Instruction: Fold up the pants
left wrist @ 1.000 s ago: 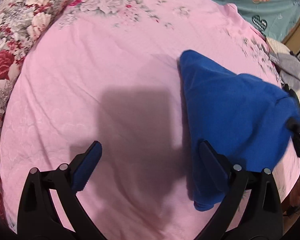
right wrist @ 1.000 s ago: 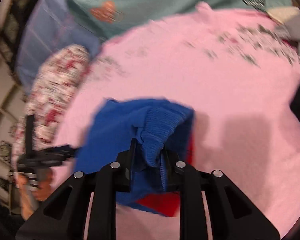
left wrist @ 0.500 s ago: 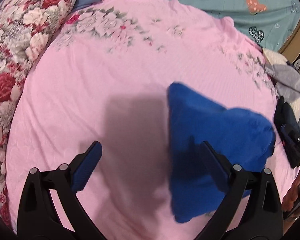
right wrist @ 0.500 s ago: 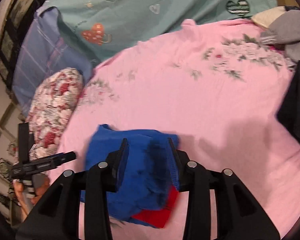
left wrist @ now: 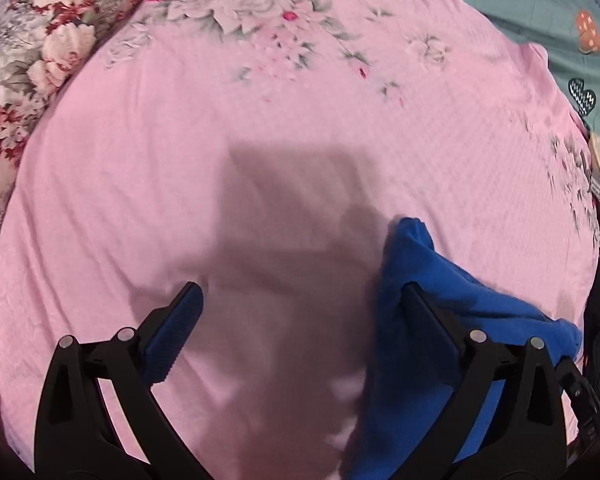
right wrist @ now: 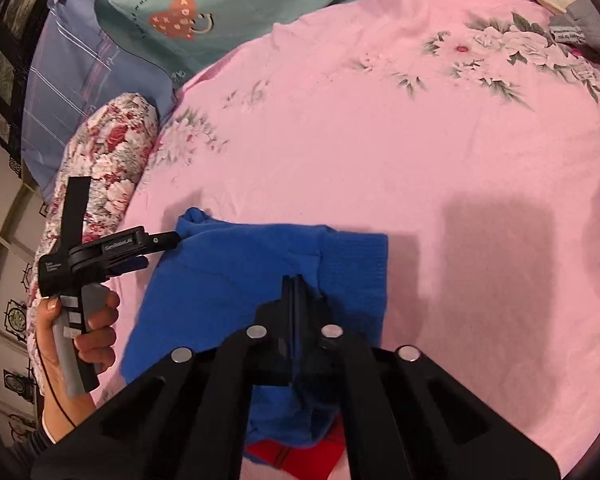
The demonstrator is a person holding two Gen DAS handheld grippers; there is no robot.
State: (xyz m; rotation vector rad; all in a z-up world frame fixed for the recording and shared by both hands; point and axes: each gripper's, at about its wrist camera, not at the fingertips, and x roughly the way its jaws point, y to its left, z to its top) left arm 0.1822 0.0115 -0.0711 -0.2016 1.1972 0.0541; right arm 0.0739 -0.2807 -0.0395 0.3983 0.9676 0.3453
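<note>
Your left gripper hangs wide open over the pink bedsheet, nothing between its fingers, your hand on its grip beside the floral pillow. Right of it lie the folded blue pants, their far corner near the left gripper's tip, a red patch showing at the near edge. Your right gripper sits with its jaws pressed together over the pants; whether cloth is pinched there, I cannot tell.
</note>
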